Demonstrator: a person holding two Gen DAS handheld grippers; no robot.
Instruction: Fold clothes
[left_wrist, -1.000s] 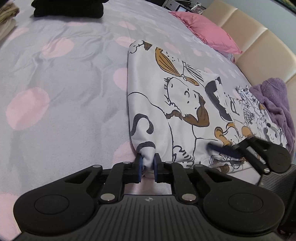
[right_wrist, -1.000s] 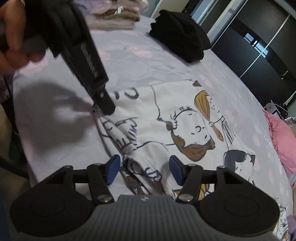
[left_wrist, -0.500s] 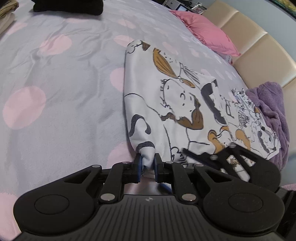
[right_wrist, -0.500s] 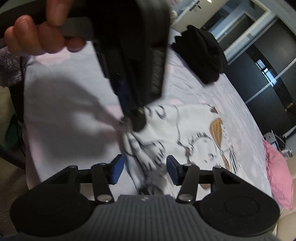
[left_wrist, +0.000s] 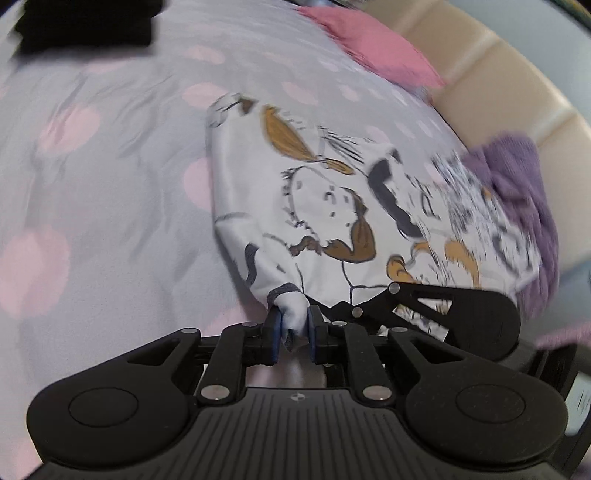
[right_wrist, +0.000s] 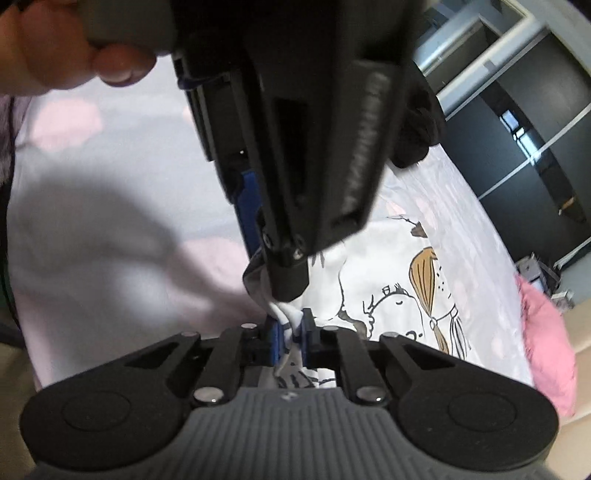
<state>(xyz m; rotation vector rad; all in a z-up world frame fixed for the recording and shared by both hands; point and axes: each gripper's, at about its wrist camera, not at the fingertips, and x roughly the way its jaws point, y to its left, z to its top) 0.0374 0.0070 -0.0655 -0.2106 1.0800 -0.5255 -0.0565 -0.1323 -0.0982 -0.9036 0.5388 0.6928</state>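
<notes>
Now both tongs, left gripper (left_wrist: 293, 325) and right gripper (right_wrist: 290, 332), pinch adjacent near-edge corners of white cartoon-print cotton garment (left_wrist: 332, 192); right jaws just closed; cloth's length runs straight ahead.

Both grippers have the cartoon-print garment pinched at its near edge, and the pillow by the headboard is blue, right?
Not quite: the pillow is pink, as the left wrist view shows. The left gripper and right gripper do pinch the cartoon-print garment.

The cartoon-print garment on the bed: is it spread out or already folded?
Partly spread, not neatly folded. The cartoon-print garment lies flat on the bed, its near edge bunched and pinched by the left tongs and right tongs.
</notes>
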